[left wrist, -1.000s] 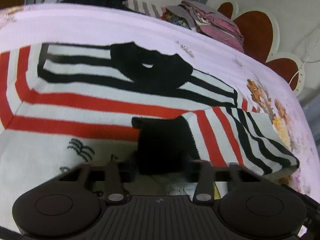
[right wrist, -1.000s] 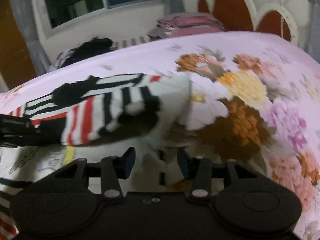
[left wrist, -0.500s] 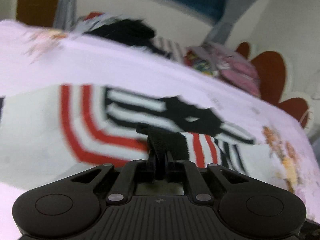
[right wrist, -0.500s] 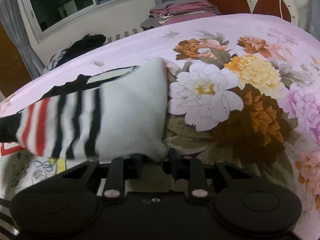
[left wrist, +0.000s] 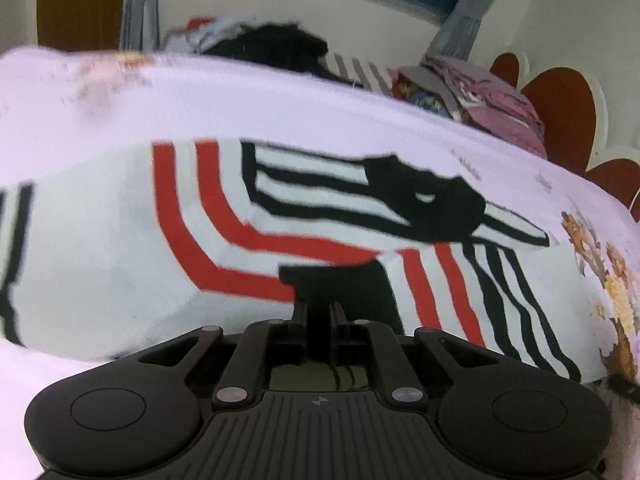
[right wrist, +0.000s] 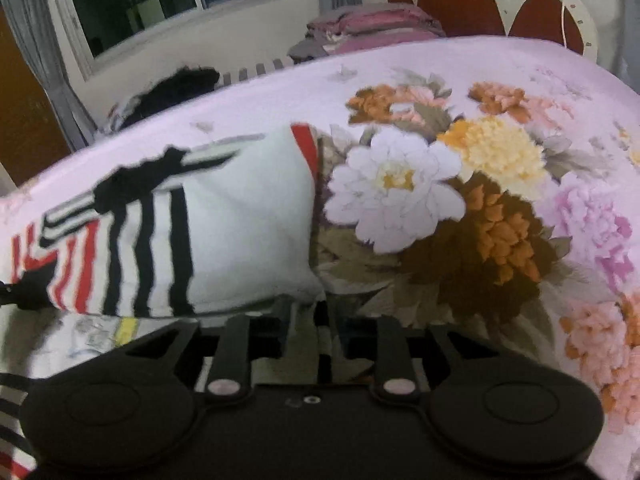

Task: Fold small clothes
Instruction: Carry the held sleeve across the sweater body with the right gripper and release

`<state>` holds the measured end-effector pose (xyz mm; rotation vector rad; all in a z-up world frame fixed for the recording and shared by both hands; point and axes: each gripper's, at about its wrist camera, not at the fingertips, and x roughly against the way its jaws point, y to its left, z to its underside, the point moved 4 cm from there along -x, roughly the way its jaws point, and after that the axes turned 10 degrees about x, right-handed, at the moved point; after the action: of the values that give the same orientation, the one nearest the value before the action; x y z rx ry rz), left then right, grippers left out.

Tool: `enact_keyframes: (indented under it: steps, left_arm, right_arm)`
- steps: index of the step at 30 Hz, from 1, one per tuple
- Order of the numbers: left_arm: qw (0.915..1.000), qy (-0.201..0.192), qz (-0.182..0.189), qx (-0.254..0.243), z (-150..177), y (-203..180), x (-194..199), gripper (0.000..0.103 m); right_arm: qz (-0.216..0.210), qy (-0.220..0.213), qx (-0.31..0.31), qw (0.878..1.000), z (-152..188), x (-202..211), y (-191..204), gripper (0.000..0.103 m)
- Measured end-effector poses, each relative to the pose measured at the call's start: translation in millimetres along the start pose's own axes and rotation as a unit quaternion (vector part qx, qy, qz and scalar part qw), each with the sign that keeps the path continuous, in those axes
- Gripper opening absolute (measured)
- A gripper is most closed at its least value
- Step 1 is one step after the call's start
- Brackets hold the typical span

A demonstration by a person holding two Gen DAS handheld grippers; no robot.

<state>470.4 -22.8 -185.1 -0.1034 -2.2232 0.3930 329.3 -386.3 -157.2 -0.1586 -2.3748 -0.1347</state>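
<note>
Folding scene: small striped sweater (left wrist: pixel 224 248) spread on a bed with a pink floral bedspread (right wrist: pixel 500 92).
Left gripper (left wrist: pixel 320 314): jaws pinched nearly together, clamped on the black cuff (left wrist: pixel 340 280) of the sweater's sleeve; cuff fabric seen squeezed between the two fingers.
Right gripper (right wrist: pixel 308 320): jaws opening, a narrow gap between them; white edge of the folded sleeve lying right at the fingertips, pads not clearly pressing on it.
Sweater, left wrist view: white knit with red bands curving across the body, black-and-white stripes nearer the black collar (left wrist: pixel 424 196), sleeve with red and black stripes drawn across the body toward the camera.
Sweater, right wrist view: sleeve (right wrist: pixel 240 228) folded over, plain white part nearest the flowers, black stripes then red stripes farther left, a red strip showing at its top corner.
Position: sweater on the left part of the bedspread, its right edge just beside a large white printed flower (right wrist: pixel 396 188).
Background: dark heap of clothes (left wrist: pixel 276 48) at the far edge of the bed, stack of folded pink and grey laundry (right wrist: pixel 368 24) near the scalloped red-and-cream headboard (right wrist: pixel 460 4).
Farther back: window (right wrist: pixel 132 0) with grey curtains, brown door on the left.
Sharpness: both views slightly blurred.
</note>
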Motion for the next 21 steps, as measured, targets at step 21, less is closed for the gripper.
enact_keyframes:
  steps: [21]
  left_arm:
    - [0.9995, -0.001, 0.000, -0.031, 1, -42, -49, 0.050]
  right_arm:
    - [-0.021, 0.017, -0.063, 0.998, -94, -128, -16, 0.029]
